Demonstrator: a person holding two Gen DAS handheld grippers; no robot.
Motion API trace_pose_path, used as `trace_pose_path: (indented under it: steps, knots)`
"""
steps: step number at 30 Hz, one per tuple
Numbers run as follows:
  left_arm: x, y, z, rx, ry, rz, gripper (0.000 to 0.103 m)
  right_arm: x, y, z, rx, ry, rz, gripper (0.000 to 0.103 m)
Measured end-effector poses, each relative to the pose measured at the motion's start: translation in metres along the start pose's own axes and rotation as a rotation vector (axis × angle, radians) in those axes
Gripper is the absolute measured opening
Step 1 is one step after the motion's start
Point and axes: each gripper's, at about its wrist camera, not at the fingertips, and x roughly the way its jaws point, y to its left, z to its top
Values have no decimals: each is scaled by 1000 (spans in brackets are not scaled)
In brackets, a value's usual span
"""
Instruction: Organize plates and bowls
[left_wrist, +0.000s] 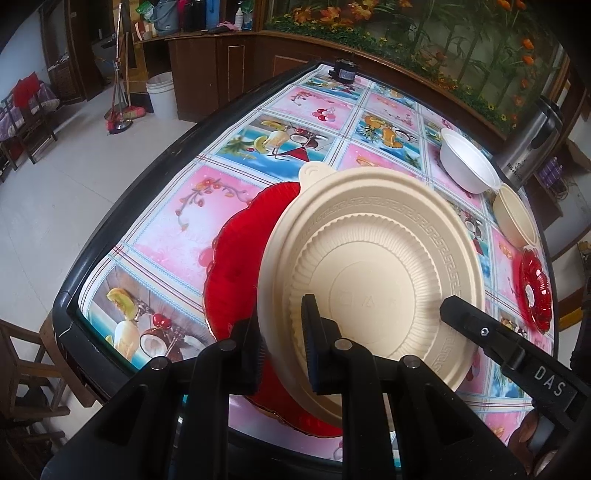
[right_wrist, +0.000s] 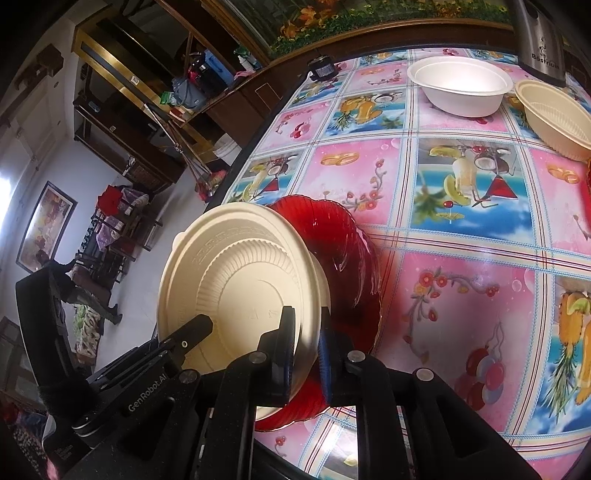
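Pale floor lay open beyond the bench's (left_wrist: 122, 221) dark left edge, and the fruit-patterned cloth was bare past the plates. Near that edge a red plate (left_wrist: 229, 266) lay on the cloth, with a beige plate (left_wrist: 369, 266) tilted over it. The left gripper (left_wrist: 282, 343) was clamped on the beige plate's near rim, and the right gripper (right_wrist: 304, 350) was pinched on its opposite rim. Farther right, well apart, stood a white bowl (left_wrist: 467, 162), a beige bowl (left_wrist: 515, 218) and a small red dish (left_wrist: 535, 291).
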Motion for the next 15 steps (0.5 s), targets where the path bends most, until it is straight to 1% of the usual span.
trace_pose_path:
  steps: [4,6,8,9,10,11,15]
  knots:
    - [-7,0,-1,-9,-22,-16,15,2,-1,1,14,7,0,15]
    - [-10,0,-1,-9,-31,-21,21,1,-3,0,25,6,3,16]
    - [-13,3,-1,-23,-35,-35,35,-2,-4,-1,31,3,4,27]
    - [-15,4,0,-31,-35,-45,39,-3,-5,-1,36,-2,7,36]
    - [-17,6,1,-42,-39,-51,45,-5,-6,-1,40,-6,11,41]
    - [-19,6,1,-47,-45,-52,48,-6,-7,-1,44,-8,18,41]
    - [-29,11,3,-60,-68,-60,48,-12,-12,1,59,-17,32,50]
